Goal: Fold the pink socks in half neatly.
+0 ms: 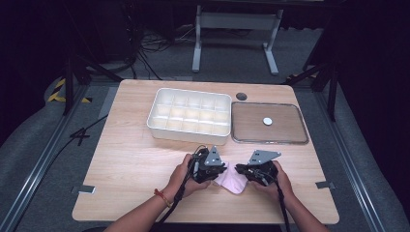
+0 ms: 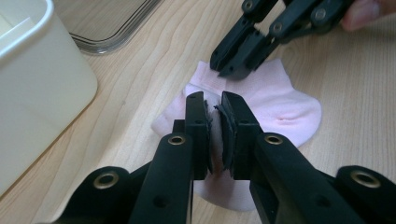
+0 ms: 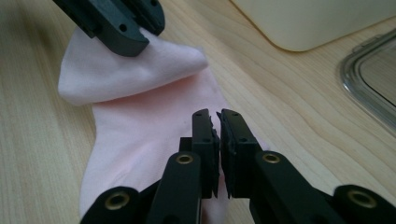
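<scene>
A: Where's the sock (image 2: 275, 105)?

B: On the table (image 1: 130, 164), between the two tongs, near the front edge. From above it is a small pink patch, half hidden by both.

A: Left tongs (image 2: 214, 116)?

B: Clamped on it. The left gripper view shows a pinch of pink cloth squeezed between the pads, at the sock's near side. The high view can't show that; the tongs' grey plate covers the tips.

A: Right tongs (image 3: 217, 122)?

B: Nearly together, a thin slit between the pads. In the right gripper view they hang over the sock, and I see no cloth in the slit. In the left gripper view their tips sit on the sock's far edge; whether they press there I can't tell.

A: How does the sock lie?

B: The right gripper view shows one end folded over, under the left tongs, and the rest flat towards the camera.

A: Room around?

B: The bin (image 1: 188, 116) stands beyond the left tongs, apart from the sock. The lid (image 1: 269, 123) lies beyond the right tongs, beside the bin. Bare wood lies left of the left hand (image 1: 186, 174) and right of the right hand (image 1: 280, 180); behind them the table edge is near.
</scene>
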Demonstrator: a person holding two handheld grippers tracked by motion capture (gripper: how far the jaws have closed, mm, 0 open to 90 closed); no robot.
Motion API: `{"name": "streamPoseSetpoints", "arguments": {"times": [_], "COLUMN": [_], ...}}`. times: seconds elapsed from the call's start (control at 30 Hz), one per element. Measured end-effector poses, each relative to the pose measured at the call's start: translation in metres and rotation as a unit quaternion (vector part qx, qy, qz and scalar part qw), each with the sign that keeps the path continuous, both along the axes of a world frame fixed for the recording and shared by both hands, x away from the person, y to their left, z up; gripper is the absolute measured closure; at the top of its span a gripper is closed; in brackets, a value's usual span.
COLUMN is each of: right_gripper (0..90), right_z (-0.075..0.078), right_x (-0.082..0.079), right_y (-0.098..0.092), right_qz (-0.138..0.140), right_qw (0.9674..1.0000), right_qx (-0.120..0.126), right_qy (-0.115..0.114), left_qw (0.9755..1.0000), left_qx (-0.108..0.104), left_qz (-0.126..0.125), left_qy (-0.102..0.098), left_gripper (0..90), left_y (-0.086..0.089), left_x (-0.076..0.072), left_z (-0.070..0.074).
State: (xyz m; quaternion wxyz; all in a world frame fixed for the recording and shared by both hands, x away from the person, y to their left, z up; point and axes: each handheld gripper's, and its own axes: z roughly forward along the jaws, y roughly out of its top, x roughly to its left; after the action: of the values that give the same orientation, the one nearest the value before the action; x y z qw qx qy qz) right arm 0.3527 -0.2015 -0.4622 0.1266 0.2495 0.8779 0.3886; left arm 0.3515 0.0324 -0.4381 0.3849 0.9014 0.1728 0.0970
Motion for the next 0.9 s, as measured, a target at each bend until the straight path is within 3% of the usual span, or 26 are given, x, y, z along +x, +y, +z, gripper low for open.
{"name": "streamPoseSetpoints", "arguments": {"times": [0.27,0.77,0.9], "right_gripper": [84.4,86.3,86.0], "right_z": [-0.007,-0.009,-0.008], "right_x": [0.005,0.006,0.006], "right_y": [-0.002,-0.001,-0.001], "right_qz": [-0.006,-0.002,-0.003], "right_qw": [0.9996,0.9997,0.9997], "right_qx": [-0.011,-0.009,-0.009], "right_qy": [0.024,0.024,0.021], "left_qw": [0.9999,0.9997,0.9998], "left_qx": [0.007,0.013,-0.002], "left_qz": [-0.007,-0.021,-0.016], "left_qy": [0.001,0.007,0.008], "left_gripper": [81.8,81.4,75.3], "left_y": [-0.005,-0.034,-0.032], "left_x": [0.002,0.001,0.0], "left_z": [0.001,-0.01,-0.008]}}
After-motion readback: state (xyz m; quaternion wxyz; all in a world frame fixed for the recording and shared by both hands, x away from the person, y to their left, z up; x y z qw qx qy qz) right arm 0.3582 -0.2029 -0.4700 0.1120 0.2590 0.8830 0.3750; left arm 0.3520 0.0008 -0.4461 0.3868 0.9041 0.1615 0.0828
